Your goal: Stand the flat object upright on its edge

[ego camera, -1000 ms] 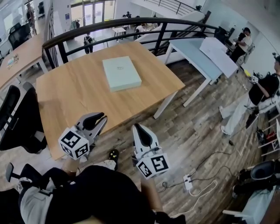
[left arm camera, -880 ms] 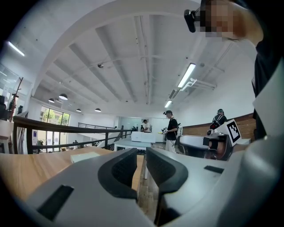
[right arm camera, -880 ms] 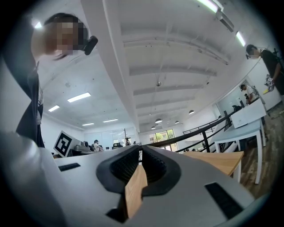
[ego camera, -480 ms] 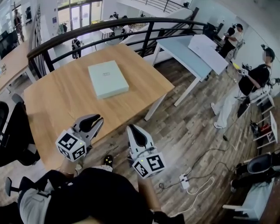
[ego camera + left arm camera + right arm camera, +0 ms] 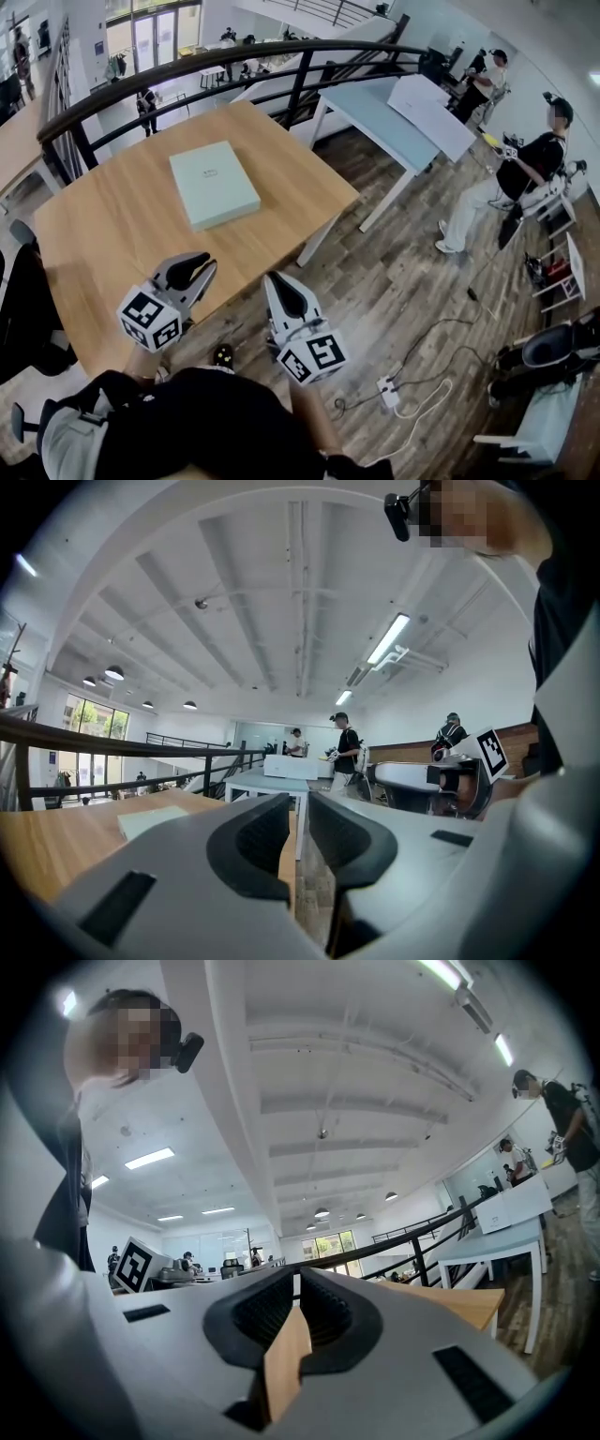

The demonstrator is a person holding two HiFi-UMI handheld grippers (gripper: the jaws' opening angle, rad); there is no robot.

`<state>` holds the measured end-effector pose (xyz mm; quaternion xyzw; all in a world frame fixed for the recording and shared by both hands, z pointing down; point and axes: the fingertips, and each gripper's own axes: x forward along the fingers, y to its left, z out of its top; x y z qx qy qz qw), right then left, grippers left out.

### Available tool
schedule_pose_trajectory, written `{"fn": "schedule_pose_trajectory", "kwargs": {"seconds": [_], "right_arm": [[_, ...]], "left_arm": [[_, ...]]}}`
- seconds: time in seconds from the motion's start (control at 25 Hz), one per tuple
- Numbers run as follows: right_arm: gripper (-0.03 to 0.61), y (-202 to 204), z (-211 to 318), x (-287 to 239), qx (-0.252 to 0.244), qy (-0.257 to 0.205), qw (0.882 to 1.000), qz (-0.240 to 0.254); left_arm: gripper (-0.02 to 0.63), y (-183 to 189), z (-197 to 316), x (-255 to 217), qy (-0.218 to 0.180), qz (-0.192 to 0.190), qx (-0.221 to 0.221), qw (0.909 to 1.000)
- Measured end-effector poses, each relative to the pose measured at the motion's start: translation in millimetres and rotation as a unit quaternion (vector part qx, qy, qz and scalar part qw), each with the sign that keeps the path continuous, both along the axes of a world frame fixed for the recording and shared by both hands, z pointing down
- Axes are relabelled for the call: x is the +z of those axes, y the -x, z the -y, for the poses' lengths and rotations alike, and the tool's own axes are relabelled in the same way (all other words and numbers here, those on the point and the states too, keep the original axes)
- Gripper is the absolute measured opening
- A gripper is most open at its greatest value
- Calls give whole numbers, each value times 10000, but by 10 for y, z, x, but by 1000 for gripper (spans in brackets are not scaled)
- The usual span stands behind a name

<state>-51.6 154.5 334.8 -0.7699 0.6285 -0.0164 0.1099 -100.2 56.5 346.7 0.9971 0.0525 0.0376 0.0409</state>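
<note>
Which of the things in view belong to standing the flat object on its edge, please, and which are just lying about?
For the job: pale green flat box, lying flat on the wooden table; left gripper; right gripper.

Lying about: grey-blue table; white power strip on the floor; black railing.

Head view: you look from above your own body, steeply down onto the wooden table (image 5: pixel 112 244) and the floor. Your left gripper (image 5: pixel 199 265) and right gripper (image 5: pixel 273 281) sit low and close in frame.
Left gripper view: it rides just behind the jaws and faces level across the wooden table toward the railing (image 5: pixel 187 66), with the ceiling filling the upper half.
Right gripper view: it sits equally close behind its jaws, roughly level, facing that railing.
Shared: the wooden table, railing and blue-grey table (image 5: pixel 375 112) appear in all three.
</note>
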Motion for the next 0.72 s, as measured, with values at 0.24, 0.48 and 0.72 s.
{"fn": "schedule_pose_trajectory", "kwargs": {"seconds": [0.24,0.48,0.72], "right_arm": [[33,-207,222,32,11,104,9999,-24],[34,-346,503,49,-49,198,9998,-45],[34,-508,771,88,-73,323,9994,-42]], "left_arm": [[74,-237,228,35,-4,-4,73,10000],[74,-428,477,85,23,25,91,10000],[74,-605,732,143,169,13,82,9998]]}}
